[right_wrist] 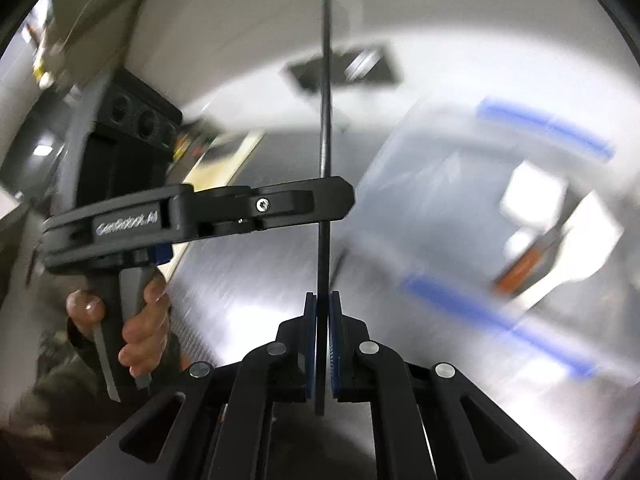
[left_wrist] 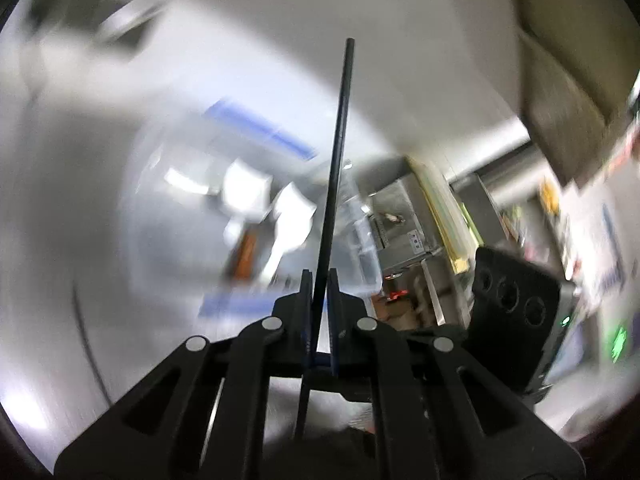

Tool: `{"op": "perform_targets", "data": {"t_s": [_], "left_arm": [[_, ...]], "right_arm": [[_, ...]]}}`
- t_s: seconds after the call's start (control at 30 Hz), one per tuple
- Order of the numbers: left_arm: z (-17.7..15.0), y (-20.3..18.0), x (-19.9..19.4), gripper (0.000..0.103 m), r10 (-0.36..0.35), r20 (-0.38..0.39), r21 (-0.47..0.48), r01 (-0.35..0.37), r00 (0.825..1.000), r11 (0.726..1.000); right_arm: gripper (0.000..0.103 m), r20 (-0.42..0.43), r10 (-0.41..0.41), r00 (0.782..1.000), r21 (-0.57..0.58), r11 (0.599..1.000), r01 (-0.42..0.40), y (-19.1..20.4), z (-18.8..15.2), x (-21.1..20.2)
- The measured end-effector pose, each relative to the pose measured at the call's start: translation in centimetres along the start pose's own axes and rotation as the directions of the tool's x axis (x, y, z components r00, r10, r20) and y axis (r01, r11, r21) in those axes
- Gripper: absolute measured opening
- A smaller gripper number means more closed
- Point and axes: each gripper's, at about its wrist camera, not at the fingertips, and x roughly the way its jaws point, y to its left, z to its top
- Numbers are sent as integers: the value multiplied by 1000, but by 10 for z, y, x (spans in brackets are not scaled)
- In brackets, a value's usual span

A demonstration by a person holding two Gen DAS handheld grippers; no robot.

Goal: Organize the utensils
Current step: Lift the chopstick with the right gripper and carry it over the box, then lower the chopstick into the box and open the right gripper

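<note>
A thin black chopstick [left_wrist: 340, 140] runs straight up the middle of the left wrist view, and my left gripper [left_wrist: 320, 276] is shut on it near its lower end. In the right wrist view my right gripper [right_wrist: 322, 298] is shut on a black chopstick [right_wrist: 326, 100] as well. There my left gripper [right_wrist: 340, 200] comes in from the left and its fingertips cross that same stick higher up. A hand [right_wrist: 140, 320] holds its grip. Both views are blurred by motion.
A clear bin [left_wrist: 256, 128] [right_wrist: 540, 128] with blue edges stands on the steel table [left_wrist: 80, 240] [right_wrist: 240, 288]. It holds white utensils [left_wrist: 292, 212] [right_wrist: 532, 192] and an orange-handled one [left_wrist: 244, 256] [right_wrist: 520, 268]. A dark flat object [right_wrist: 344, 68] lies further back. Metal cabinets [left_wrist: 400, 232] stand beyond the table edge.
</note>
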Motion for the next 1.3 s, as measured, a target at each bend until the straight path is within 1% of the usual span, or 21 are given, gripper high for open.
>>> {"op": "perform_targets", "data": {"t_s": [0.07,0.17,0.3,0.37,0.5,0.63,0.7,0.77,0.83,0.87,0.9,0.93,0.97,1.0,1.07,1.1,1.13,1.17,1.2,1.27,1.3], "left_arm": [[42,-17,31,7,-27,-38,73,30,999,997],[91,-18,89,8,-52,-120,73,61,991,995],[114,12,167,8,-19,-249,24,26,968,999],[115,29,203,8,6,-317,-13,-11,948,1000],[94,68,271,8,64,-468,-76,-112,881,991],[72,88,297,8,108,-562,-89,-189,820,978],[67,95,300,8,149,-582,-80,-238,799,968],[66,94,296,9,170,-586,-74,-261,793,962],[69,91,287,33,202,-571,-62,-288,796,956],[71,86,275,68,224,-537,-54,-298,813,953],[74,78,260,91,259,-483,-33,-312,837,949],[77,66,244,95,301,-415,1,-330,859,944],[78,57,227,95,332,-359,39,-341,872,939],[80,48,214,95,351,-325,69,-348,878,935],[82,25,187,95,438,-336,151,-412,834,899],[79,16,171,95,484,-346,181,-449,803,875],[79,13,153,95,484,-318,175,-452,815,875],[75,7,129,95,460,-259,153,-434,850,888],[69,6,104,95,439,-209,138,-418,874,898],[55,0,73,95,431,-115,132,-416,895,900],[40,-4,46,95,428,-24,146,-420,904,896]], "right_arm": [[7,44,-60,997,29,998,59,-23,24,-11],[7,60,-128,990,118,986,121,-73,56,-12],[7,-6,-145,989,224,964,143,-131,69,16],[7,-68,-134,989,285,947,148,-164,64,40],[7,-172,-112,979,362,917,169,-197,49,81],[7,-259,-114,959,385,899,211,-214,41,109],[7,-275,-108,955,382,900,211,-216,39,114],[7,-273,-91,958,400,895,199,-217,37,114],[8,-262,-136,955,402,884,237,-215,33,103],[10,-248,-164,955,394,883,254,-211,31,95],[10,-221,-182,958,388,885,258,-205,27,84],[11,-196,-193,961,381,888,256,-200,22,74],[17,-162,-210,964,364,895,256,-191,18,62],[30,-115,-236,965,333,906,261,-175,13,45],[51,-43,-274,961,289,917,275,-150,6,23],[55,-2,-290,957,258,924,281,-134,0,13],[55,34,-306,952,217,932,292,-116,-4,4],[55,52,-318,947,184,935,304,-102,-6,0],[58,66,-322,945,151,939,309,-90,-12,-3],[61,80,-305,949,71,951,300,-60,-24,-5],[65,81,-298,951,34,955,296,-48,-31,-2]]}}
